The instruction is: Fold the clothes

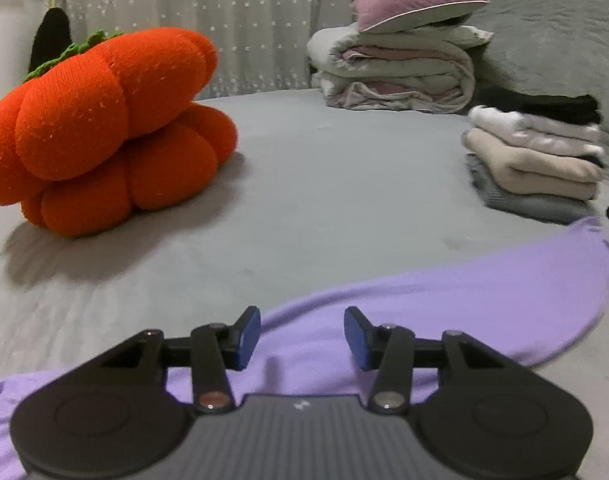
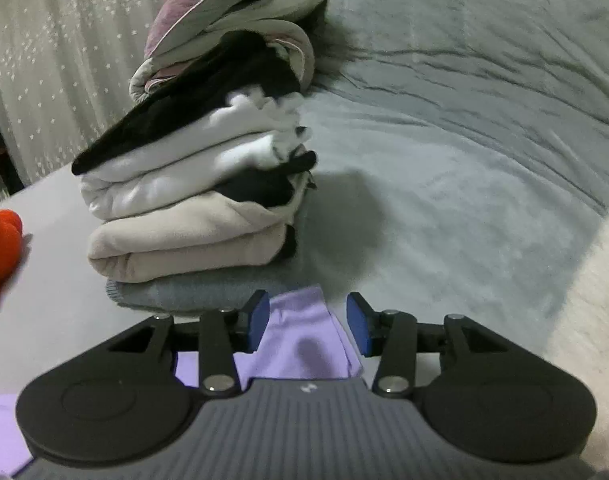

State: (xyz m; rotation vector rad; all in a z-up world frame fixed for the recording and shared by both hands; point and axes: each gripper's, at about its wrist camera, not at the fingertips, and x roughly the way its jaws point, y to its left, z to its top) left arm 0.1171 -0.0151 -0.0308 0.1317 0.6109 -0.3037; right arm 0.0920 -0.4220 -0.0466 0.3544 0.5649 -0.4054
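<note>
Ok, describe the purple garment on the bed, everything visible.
The purple garment is a soft, smooth-looking lilac knit lying flat on the grey bed sheet, spread in a long curved band with few wrinkles. One narrow end lies just before the folded clothes stack. Both grippers hover over it with jaws apart, the cloth between the pads, not pinched.

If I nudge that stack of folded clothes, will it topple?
Probably. The stack of folded clothes leans visibly, so a side push may tip it. Its layers look soft and loose, likely sliding apart. It rests on a plush bed cover, a yielding base.
</note>
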